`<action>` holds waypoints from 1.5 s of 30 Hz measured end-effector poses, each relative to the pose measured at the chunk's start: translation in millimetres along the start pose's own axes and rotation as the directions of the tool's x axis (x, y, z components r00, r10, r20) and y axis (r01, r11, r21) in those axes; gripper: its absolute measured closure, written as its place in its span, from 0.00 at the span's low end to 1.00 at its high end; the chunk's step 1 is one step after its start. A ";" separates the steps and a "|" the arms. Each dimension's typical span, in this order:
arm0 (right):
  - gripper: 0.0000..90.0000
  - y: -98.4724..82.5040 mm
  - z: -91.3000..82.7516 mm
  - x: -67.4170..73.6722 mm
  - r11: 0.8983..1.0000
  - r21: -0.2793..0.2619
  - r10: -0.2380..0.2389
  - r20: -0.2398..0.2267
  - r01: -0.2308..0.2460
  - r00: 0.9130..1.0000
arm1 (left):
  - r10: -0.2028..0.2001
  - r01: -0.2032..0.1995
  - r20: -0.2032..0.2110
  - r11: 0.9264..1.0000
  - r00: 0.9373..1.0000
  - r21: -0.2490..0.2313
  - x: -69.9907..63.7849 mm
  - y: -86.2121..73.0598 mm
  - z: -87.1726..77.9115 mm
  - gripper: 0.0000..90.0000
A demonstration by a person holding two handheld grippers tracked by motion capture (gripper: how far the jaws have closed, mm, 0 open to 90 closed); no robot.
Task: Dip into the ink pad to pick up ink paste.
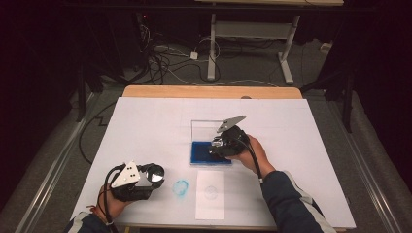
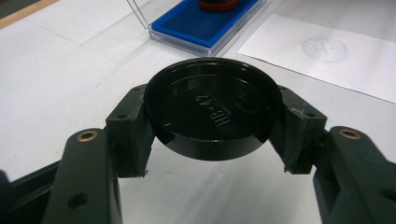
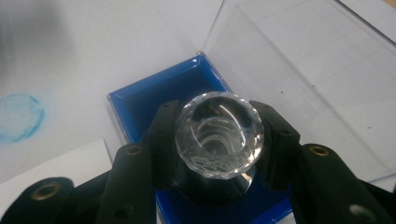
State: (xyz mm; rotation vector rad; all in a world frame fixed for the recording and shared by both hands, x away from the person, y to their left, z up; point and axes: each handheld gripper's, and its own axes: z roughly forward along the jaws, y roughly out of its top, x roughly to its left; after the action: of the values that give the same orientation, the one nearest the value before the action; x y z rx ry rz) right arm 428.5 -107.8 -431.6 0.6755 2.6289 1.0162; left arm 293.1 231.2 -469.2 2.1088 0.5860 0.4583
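Overhead, the white table (image 1: 145, 126) is carrying a clear box with a blue ink pad (image 1: 201, 151), a paper slip (image 1: 210, 194) bearing a faint round print, and a blue smudge (image 1: 180, 188). Up close, the right gripper view is showing the right gripper (image 3: 219, 135) clamping a stamp (image 3: 218, 133) with a faceted clear knob, over the pad. The left gripper view is showing the left gripper (image 2: 212, 112) near the table's front left, squeezing a black round cap (image 2: 212, 109) with raised lettering inside, just above the table.
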 end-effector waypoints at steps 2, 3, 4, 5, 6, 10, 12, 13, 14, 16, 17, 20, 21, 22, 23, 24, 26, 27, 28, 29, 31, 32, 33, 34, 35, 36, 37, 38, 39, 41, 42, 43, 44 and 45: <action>0.63 -0.5 0.2 -0.4 1.000 -0.002 0.005 -0.002 -0.005 1.000 | 0.001 -0.001 0.000 1.000 1.000 -0.001 -0.3 0.1 -0.1 0.40; 0.63 -0.6 0.3 -0.6 1.000 -0.002 0.004 -0.003 -0.004 1.000 | 0.001 -0.001 0.001 1.000 1.000 0.000 -0.3 0.2 0.0 0.40; 0.63 -0.5 0.4 -0.4 1.000 -0.001 0.003 -0.003 -0.003 1.000 | 0.001 -0.001 0.001 1.000 1.000 -0.001 -0.3 0.2 -0.1 0.40; 0.63 -0.4 0.4 -0.2 1.000 0.000 -0.002 -0.002 0.002 1.000 | 0.000 0.000 0.000 1.000 1.000 -0.001 -0.3 0.2 -0.1 0.40; 0.63 -0.4 0.4 -0.1 1.000 0.002 -0.001 -0.002 0.001 1.000 | 0.000 0.000 0.000 1.000 1.000 -0.002 -0.2 0.2 -0.1 0.40; 0.63 -0.7 0.9 -0.1 1.000 0.007 0.010 -0.008 -0.010 1.000 | -0.001 0.001 0.002 1.000 1.000 -0.001 -0.2 0.2 0.2 0.40; 0.63 -0.9 0.9 -1.0 1.000 0.008 0.009 -0.014 -0.009 1.000 | -0.002 0.002 0.003 1.000 1.000 0.000 -0.3 0.3 0.4 0.40; 0.63 -1.2 1.1 -1.7 1.000 0.005 0.013 -0.017 -0.013 1.000 | -0.001 0.001 0.003 1.000 1.000 -0.001 -0.4 0.3 0.3 0.40; 0.63 -1.4 1.1 -1.9 1.000 0.004 0.017 -0.020 -0.017 1.000 | -0.002 0.002 0.003 1.000 1.000 -0.002 -0.5 0.3 0.0 0.40; 0.63 -1.4 1.0 -1.9 1.000 0.006 0.013 -0.020 -0.013 1.000 | -0.002 0.002 0.005 1.000 1.000 -0.001 -0.5 0.2 -0.1 0.40; 0.63 -1.5 1.0 -1.8 1.000 0.006 0.014 -0.020 -0.013 1.000 | -0.001 0.001 0.005 1.000 1.000 0.000 -0.7 0.2 0.0 0.40; 0.63 -1.2 1.0 -0.5 1.000 0.010 0.008 -0.015 -0.007 1.000 | 0.001 -0.001 0.007 1.000 1.000 0.000 -1.1 0.5 0.2 0.40; 0.63 -1.1 0.9 -0.2 1.000 0.011 0.006 -0.013 -0.006 1.000 | 0.000 0.000 0.007 1.000 1.000 0.001 -1.1 0.6 0.2 0.40; 0.63 -1.2 0.8 0.2 1.000 0.011 0.006 -0.012 -0.006 1.000 | 0.000 0.000 0.006 1.000 1.000 0.000 -1.1 0.5 0.0 0.40; 0.63 -1.3 0.8 0.3 1.000 0.011 0.004 -0.012 -0.004 1.000 | 0.000 0.000 0.007 1.000 1.000 -0.001 -0.9 0.5 -0.1 0.40; 0.63 -1.3 0.6 0.6 1.000 0.013 0.004 -0.011 -0.004 1.000 | -0.001 0.001 0.006 1.000 1.000 -0.001 -0.9 0.5 -0.1 0.40; 0.63 -1.1 0.6 0.9 1.000 0.015 0.002 -0.009 -0.002 1.000 | -0.001 0.001 0.007 1.000 1.000 0.000 -0.8 0.6 0.1 0.40; 0.63 -1.1 0.7 0.7 1.000 0.015 0.001 -0.008 -0.001 1.000 | -0.001 0.001 0.008 1.000 1.000 0.000 -1.0 0.6 0.2 0.40; 0.63 -1.3 1.0 -0.2 1.000 0.013 0.004 -0.011 -0.004 1.000 | 0.001 -0.001 0.007 1.000 1.000 0.000 -1.2 0.8 0.3 0.40; 0.63 -1.6 1.1 -0.7 1.000 0.012 0.011 -0.014 -0.010 1.000 | 0.001 -0.001 0.008 1.000 1.000 0.000 -1.4 0.9 0.3 0.40; 0.63 -1.8 1.4 -0.9 1.000 0.010 0.016 -0.016 -0.016 1.000 | 0.003 -0.003 0.009 1.000 1.000 0.000 -1.4 0.9 -0.1 0.40; 0.63 -1.7 1.5 -0.7 1.000 0.011 0.016 -0.014 -0.016 1.000 | 0.002 -0.002 0.010 1.000 1.000 0.000 -1.3 0.9 -0.1 0.40; 0.63 -1.5 1.6 -0.4 1.000 0.012 0.011 -0.010 -0.011 1.000 | 0.001 -0.001 0.009 1.000 1.000 0.000 -1.3 0.8 0.1 0.40; 0.63 -1.4 1.7 -0.1 1.000 0.013 0.008 -0.008 -0.008 1.000 | 0.002 -0.002 0.010 1.000 1.000 0.002 -1.4 0.7 0.0 0.40; 0.63 -1.6 1.6 -0.5 1.000 0.013 0.011 -0.010 -0.011 1.000 | 0.003 -0.003 0.011 1.000 1.000 0.001 -1.5 0.7 -0.1 0.40; 0.63 -1.8 1.5 -0.8 1.000 0.013 0.018 -0.013 -0.018 1.000 | 0.003 -0.003 0.011 1.000 1.000 0.001 -1.5 0.8 -0.3 0.40; 0.63 -2.0 1.6 -1.0 1.000 0.012 0.021 -0.015 -0.020 1.000 | 0.002 -0.002 0.012 1.000 1.000 -0.001 -1.5 0.9 -0.5 0.40; 0.63 -2.0 1.7 -0.9 1.000 0.011 0.021 -0.014 -0.021 1.000 | 0.003 -0.003 0.013 1.000 1.000 0.000 -1.4 1.0 -0.7 0.40; 0.63 -1.8 1.7 -0.6 1.000 0.013 0.021 -0.011 -0.021 1.000 | 0.003 -0.003 0.013 1.000 1.000 0.000 -1.5 1.0 -0.7 0.40; 0.63 -1.6 1.7 -0.4 1.000 0.015 0.019 -0.010 -0.019 1.000 | 0.003 -0.003 0.014 1.000 1.000 0.002 -1.5 1.0 -0.6 0.40; 0.63 -1.5 1.6 -0.1 1.000 0.016 0.017 -0.008 -0.016 1.000 | 0.003 -0.004 0.014 1.000 1.000 0.002 -1.5 1.0 -0.6 0.40; 0.63 -1.4 1.6 0.0 1.000 0.015 0.013 -0.007 -0.012 1.000 | 0.004 -0.004 0.015 1.000 1.000 0.002 -1.4 1.1 -0.6 0.40; 0.63 -1.3 1.4 0.1 1.000 0.017 0.011 -0.005 -0.011 1.000 | 0.004 -0.004 0.014 1.000 1.000 0.002 -1.3 1.1 -0.7 0.40; 0.63 -1.0 1.2 0.4 1.000 0.020 0.008 -0.003 -0.008 1.000 | 0.003 -0.003 0.014 1.000 1.000 0.001 -1.2 1.2 -0.9 0.40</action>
State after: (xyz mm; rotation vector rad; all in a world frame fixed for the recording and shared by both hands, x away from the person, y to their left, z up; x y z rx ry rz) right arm 428.3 -107.6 -433.1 0.6898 2.6443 0.9951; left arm 291.9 230.5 -467.8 2.1125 0.5756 0.4447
